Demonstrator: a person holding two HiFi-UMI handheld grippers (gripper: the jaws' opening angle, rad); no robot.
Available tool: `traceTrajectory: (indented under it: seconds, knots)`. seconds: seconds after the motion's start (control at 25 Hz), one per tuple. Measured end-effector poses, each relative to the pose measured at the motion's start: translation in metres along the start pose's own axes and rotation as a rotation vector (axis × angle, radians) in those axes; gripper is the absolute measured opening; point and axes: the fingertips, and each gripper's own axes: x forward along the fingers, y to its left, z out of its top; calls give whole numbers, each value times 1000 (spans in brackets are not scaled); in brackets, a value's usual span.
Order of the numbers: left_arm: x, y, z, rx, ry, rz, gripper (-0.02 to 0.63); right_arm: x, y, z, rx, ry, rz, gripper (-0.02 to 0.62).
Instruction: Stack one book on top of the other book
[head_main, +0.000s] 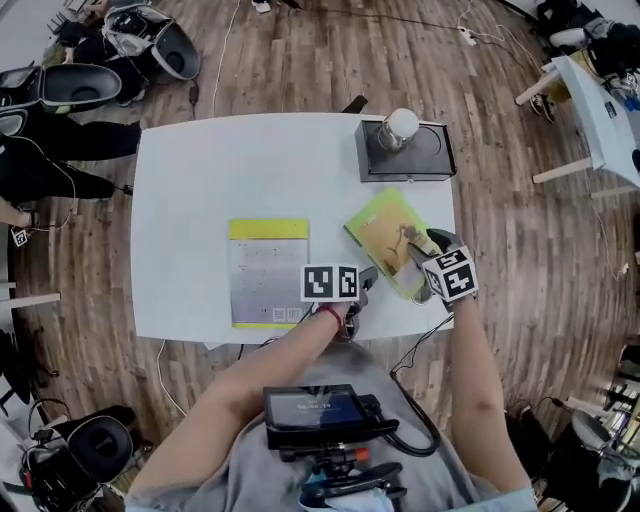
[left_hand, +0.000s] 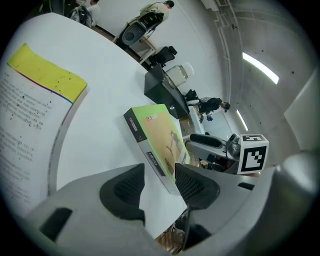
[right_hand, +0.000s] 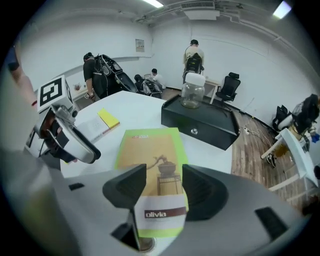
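A green book lies flat at the table's right front, turned at an angle. A bigger grey book with a yellow band lies flat to its left, apart from it. My right gripper hovers over the green book's near end; it is open, with the book's white label showing under the gap. My left gripper sits at the green book's near left corner; it is open, with bare table between the jaws and the book's spine just beyond the right jaw.
A black box with a glass jar on it stands on the white table behind the green book. The table's front edge runs just under both grippers. Cables, chairs, bags and people surround the table on the wooden floor.
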Motion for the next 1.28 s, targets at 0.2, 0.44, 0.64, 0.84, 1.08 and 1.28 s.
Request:
traceTrajectory:
  seconds: [0.2, 0.44, 0.64, 0.84, 1.08, 1.28]
  knots:
    - [20, -7, 2, -63, 2, -16, 187, 13, -15, -9, 3, 39, 38, 225]
    - [40, -8, -1, -88, 36, -12, 187, 26, -27, -8, 28, 45, 87, 225]
    - [51, -9, -11, -132, 70, -25, 187, 36, -28, -13, 57, 80, 141, 225]
    - [60, -5, -16, -151, 86, -23, 187, 40, -27, -15, 140, 97, 218, 225]
    - [63, -7, -16, -152, 97, -19, 187, 41, -29, -18, 202, 111, 280, 224]
    - [58, 3, -11, -85, 123, 8, 187, 41, -26, -22, 248, 121, 246, 224]
